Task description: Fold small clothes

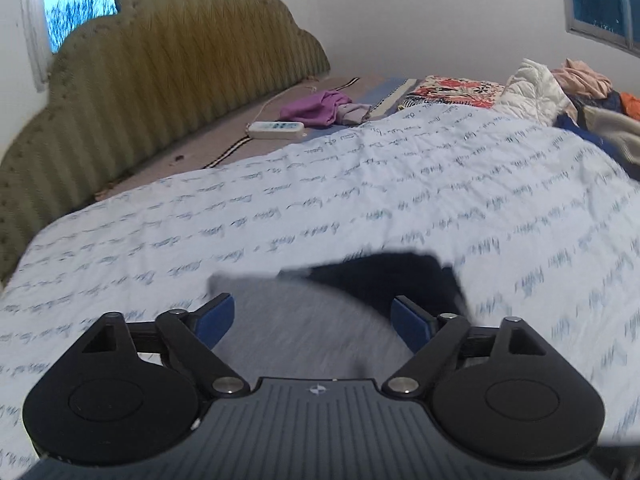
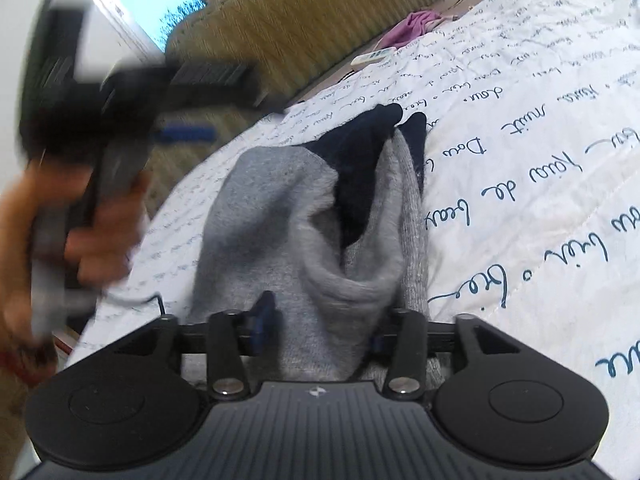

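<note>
A grey sock with a navy toe [image 2: 304, 216] lies bunched on the white quilt with blue script [image 2: 520, 160]; a second grey-and-navy sock lies against its right side. My right gripper [image 2: 320, 324] stands over the cuff end with its blue pads apart and grey fabric between them. My left gripper [image 1: 312, 316] is open, its blue pads wide apart above the blurred grey sock [image 1: 304, 320] with navy toe [image 1: 384, 272]. The left gripper also shows blurred in the right wrist view [image 2: 120, 120], lifted at the left in a hand.
A tufted olive headboard [image 1: 160, 80] runs along the far left. A white remote [image 1: 276, 130] and purple cloth [image 1: 316, 108] lie near it. A pile of clothes [image 1: 580, 92] sits at the far right. A floral cloth [image 1: 456, 90] lies beyond the quilt.
</note>
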The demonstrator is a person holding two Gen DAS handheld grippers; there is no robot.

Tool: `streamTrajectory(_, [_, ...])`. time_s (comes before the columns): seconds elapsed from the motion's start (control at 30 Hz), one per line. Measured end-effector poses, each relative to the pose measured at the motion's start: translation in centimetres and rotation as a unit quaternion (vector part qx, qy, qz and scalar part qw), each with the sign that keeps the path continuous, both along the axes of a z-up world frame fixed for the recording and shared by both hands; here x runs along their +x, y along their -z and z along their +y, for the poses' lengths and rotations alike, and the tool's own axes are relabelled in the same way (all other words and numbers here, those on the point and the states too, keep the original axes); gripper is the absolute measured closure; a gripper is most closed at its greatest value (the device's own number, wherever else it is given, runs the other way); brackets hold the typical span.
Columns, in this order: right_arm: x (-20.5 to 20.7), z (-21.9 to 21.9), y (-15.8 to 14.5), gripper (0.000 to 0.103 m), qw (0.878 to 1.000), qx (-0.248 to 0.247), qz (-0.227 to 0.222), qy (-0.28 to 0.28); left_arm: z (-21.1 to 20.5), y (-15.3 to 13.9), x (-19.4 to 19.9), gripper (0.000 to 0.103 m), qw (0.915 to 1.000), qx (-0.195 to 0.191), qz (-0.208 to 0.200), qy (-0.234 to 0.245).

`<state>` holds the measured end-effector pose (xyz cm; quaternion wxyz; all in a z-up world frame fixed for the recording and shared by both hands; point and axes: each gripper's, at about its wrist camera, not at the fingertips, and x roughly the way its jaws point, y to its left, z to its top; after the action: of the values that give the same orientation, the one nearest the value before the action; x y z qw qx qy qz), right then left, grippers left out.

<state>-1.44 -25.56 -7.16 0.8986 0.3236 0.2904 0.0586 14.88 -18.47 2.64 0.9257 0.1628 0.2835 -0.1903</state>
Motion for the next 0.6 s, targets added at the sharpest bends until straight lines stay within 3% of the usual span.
streamTrajectory(0.1, [-0.3, -1.2, 0.1, 0.05, 0.999, 0.049, -0.001, 0.011, 2.7, 1.2, -3.1, 0.012, 0.9999, 0.011, -0.005, 0.009])
streamTrajectory(0.23, [0.2, -3.3, 1.1, 0.05, 0.991, 0.129, 0.009, 0.032, 5.3, 3.1, -5.5, 0.012, 0.9997, 0.006, 0.022, 0.004])
streamTrajectory(0.37, [0.3, -3.9, 1.4, 0.052, 0.988, 0.144, 0.015, 0.051, 7.4, 4.1, -7.0, 0.012, 0.9984, -0.022, 0.051, -0.009])
streamTrajectory(0.5, [0.4, -4.4, 2.1, 0.07, 0.986, 0.151, 0.03, 0.068, 9.0, 4.4, -9.7, 0.009, 0.9989, -0.029, 0.037, 0.004])
streamTrajectory(0.6, [0.3, -4.9, 2.6, 0.082, 0.983, 0.161, 0.038, 0.082, 9.7, 5.1, -11.5, 0.008, 0.999, -0.014, 0.032, 0.028])
